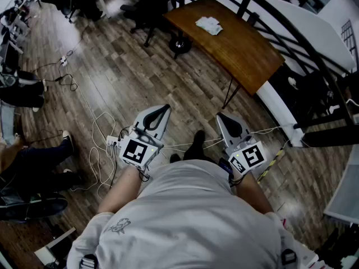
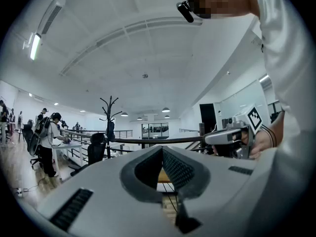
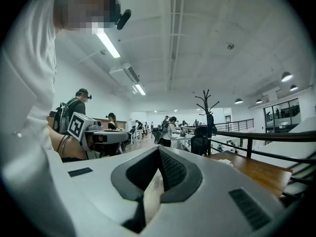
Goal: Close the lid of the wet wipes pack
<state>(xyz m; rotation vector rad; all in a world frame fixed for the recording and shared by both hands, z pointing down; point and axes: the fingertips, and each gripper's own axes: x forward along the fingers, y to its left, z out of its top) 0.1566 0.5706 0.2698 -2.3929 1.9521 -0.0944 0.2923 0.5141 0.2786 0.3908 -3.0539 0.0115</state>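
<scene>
While the person stands on the wooden floor [image 1: 112,77], the left tool [image 1: 165,107] and right tool [image 1: 220,117] are both clenched (tips meeting). The wipes pack [image 1: 209,24] lies on the far desk [image 1: 241,55], well apart from both.

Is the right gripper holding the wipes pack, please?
No, the right gripper is shut on nothing; the wipes pack lies on the wooden table.

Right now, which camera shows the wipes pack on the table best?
The head view: the wipes pack lies in plain sight on the table. The right gripper view shows it only as a tiny pale lump. The left gripper view shows just a strip of table, no pack.
</scene>
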